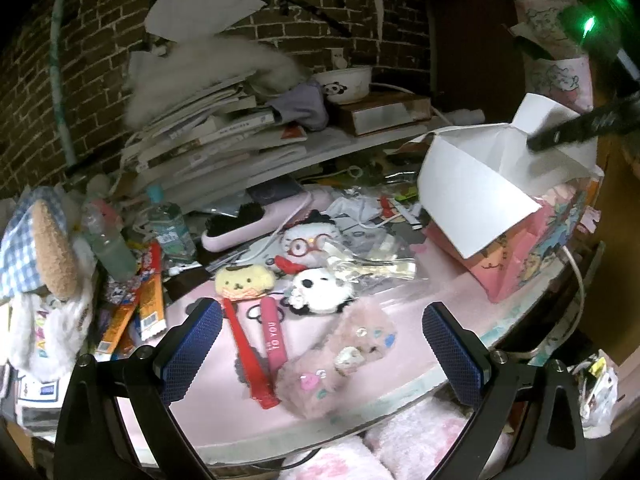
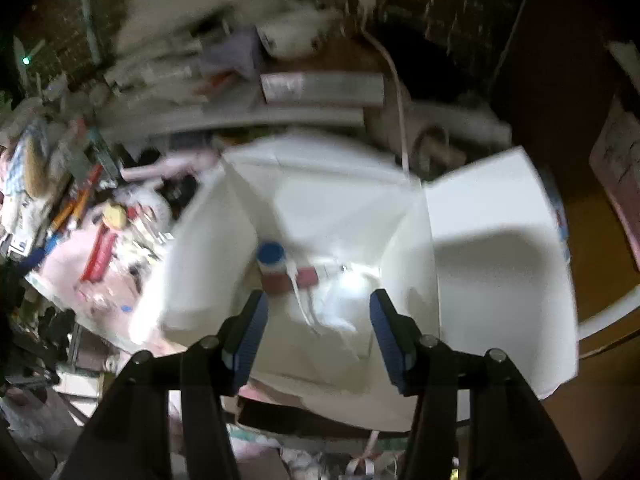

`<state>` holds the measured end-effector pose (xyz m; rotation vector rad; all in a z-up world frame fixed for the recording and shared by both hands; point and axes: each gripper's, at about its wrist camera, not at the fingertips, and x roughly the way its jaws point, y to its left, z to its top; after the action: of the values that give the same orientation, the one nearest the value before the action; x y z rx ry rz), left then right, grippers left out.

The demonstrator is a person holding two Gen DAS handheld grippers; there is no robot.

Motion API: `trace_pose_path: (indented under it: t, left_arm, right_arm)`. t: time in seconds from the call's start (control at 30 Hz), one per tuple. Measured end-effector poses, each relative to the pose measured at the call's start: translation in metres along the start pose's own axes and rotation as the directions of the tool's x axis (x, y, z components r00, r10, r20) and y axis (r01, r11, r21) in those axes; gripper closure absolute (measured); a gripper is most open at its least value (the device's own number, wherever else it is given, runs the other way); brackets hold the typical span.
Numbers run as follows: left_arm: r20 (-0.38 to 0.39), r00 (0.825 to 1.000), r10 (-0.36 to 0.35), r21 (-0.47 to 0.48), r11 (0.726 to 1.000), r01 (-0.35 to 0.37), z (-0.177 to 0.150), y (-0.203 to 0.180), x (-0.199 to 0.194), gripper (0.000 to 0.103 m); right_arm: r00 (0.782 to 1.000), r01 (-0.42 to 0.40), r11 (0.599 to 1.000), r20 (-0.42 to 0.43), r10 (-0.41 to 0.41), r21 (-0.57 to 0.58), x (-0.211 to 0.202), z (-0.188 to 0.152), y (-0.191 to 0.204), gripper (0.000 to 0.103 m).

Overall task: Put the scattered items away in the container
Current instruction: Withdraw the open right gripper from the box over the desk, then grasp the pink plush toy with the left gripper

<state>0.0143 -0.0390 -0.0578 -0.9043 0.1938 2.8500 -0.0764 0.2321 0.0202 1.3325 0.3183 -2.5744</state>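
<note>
My left gripper (image 1: 322,344) is open and empty above the pink table (image 1: 400,360), with a fluffy pink pouch (image 1: 340,360) between its fingers. Beyond it lie a red strap (image 1: 246,354), a pink strap (image 1: 271,332), a yellow plush (image 1: 244,280), a panda plush (image 1: 322,290) and a glasses-wearing plush (image 1: 310,240). The open pink box with white flaps (image 1: 480,196) stands at the right. My right gripper (image 2: 316,320) is open and empty over that box (image 2: 480,240). Inside the box lie a blue-capped bottle (image 2: 272,260) and white items (image 2: 344,296). The right wrist view is blurred.
A stack of books and papers (image 1: 208,136) with a white fluffy thing and a panda bowl (image 1: 346,84) fills the back. Bottles (image 1: 168,228), snack packets (image 1: 148,300) and a plush bag (image 1: 44,248) crowd the left. A pink hairbrush (image 1: 248,224) and a cable lie mid-table.
</note>
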Motion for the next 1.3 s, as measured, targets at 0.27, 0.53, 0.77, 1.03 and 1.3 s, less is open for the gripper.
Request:
trace_pose_path:
  t: [0.27,0.53,0.77,1.03,1.3]
  left_arm:
    - [-0.029,0.999,0.041,-0.056,0.998,-0.043,-0.013,0.028,0.007,0.003]
    - [-0.039,0.999,0.014,-0.106,0.994,-0.018,-0.043,0.047,0.014,0.003]
    - [-0.057,0.998,0.003,-0.164,0.986,-0.013,-0.053,0.058,0.027,0.006]
    - [-0.006,0.998,-0.068,-0.091,0.994,0.067,-0.05,0.035,0.02,0.017]
    - [-0.064,0.988,-0.143,-0.016,0.99,0.142,-0.046,0.012,0.039,0.061]
  right_arm:
    - [0.941,-0.204,0.973,0.253,0.225,-0.107,-0.046,-0.001,0.076,0.035]
    - [0.836,-0.445,0.874,0.26,0.483,-0.195,-0.008,-0.028,0.156,0.035]
    - [0.87,-0.37,0.917,0.291,0.398,-0.148,0.037,-0.057,0.184,0.034]
    - [0.878,-0.313,0.945,0.351,0.325,-0.091,0.045,-0.087,0.171,0.034]
    - [0.885,-0.301,0.952,0.356,0.3,-0.055,0.043,-0.103,0.155,0.028]
